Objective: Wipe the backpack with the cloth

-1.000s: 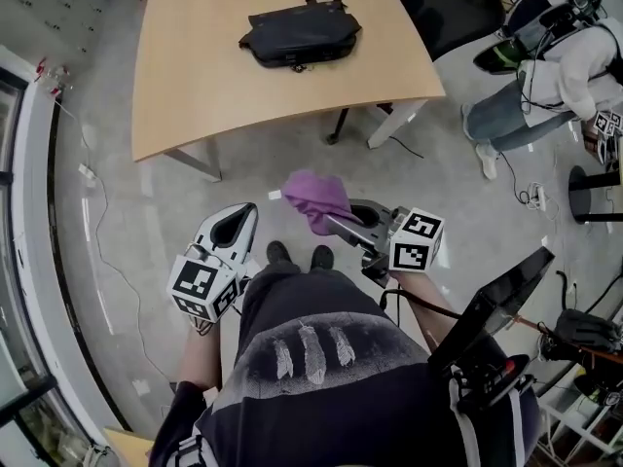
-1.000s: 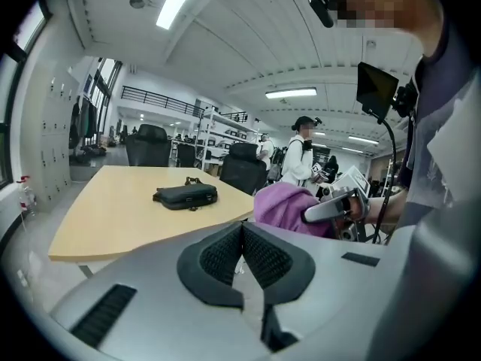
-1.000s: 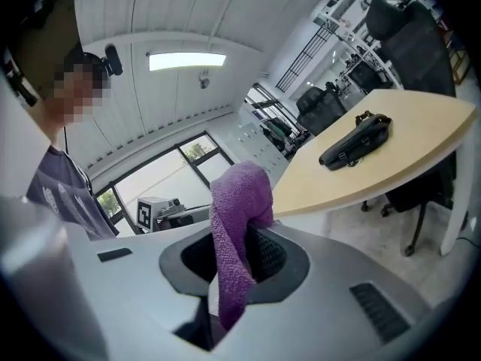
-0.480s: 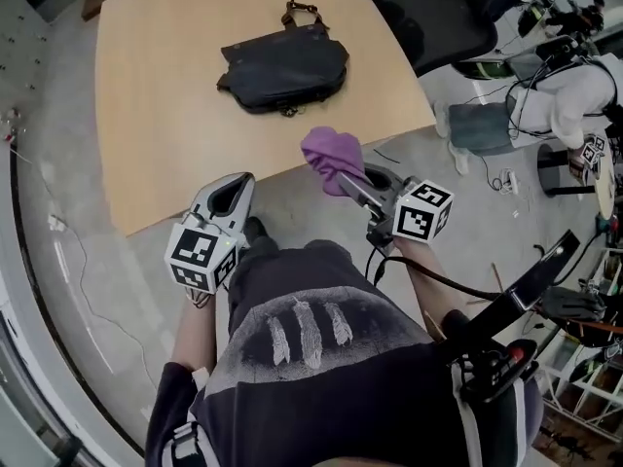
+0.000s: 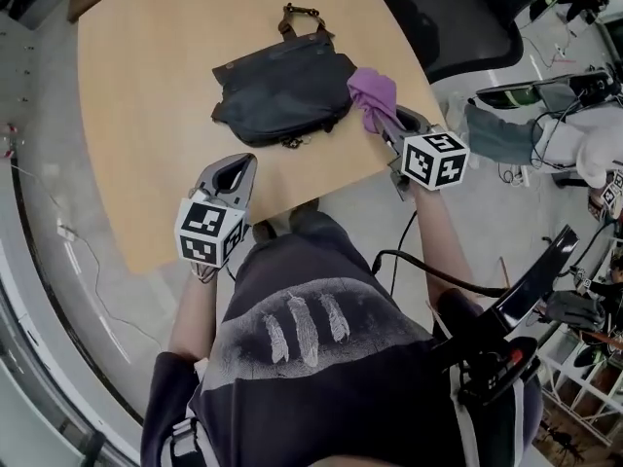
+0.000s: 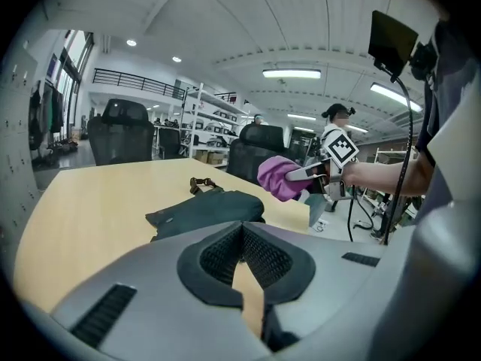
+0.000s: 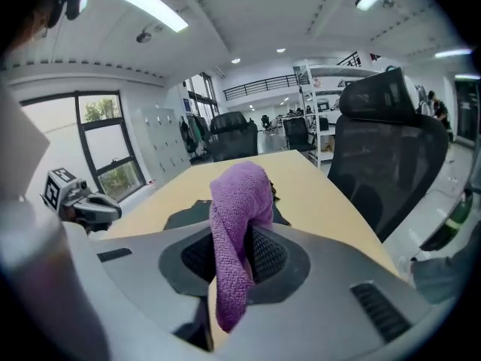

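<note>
Backpack (image 5: 282,90): dark, flat on table (image 5: 136,144), toward the far right part. Long axis left to right, slightly tilted; strap loop pointing far, away from the person. At right end, purple cloth (image 5: 373,90), bunched and held off the table; contact with backpack unclear. Clenched on cloth: right gripper (image 5: 385,123), aimed far-left, cloth draped down between jaws. Nearer and to the left, apart from backpack: left gripper (image 5: 234,171), over table's near edge, jaws pressed together, nothing between. Beyond table's far right corner, black chair (image 5: 458,17).
</note>
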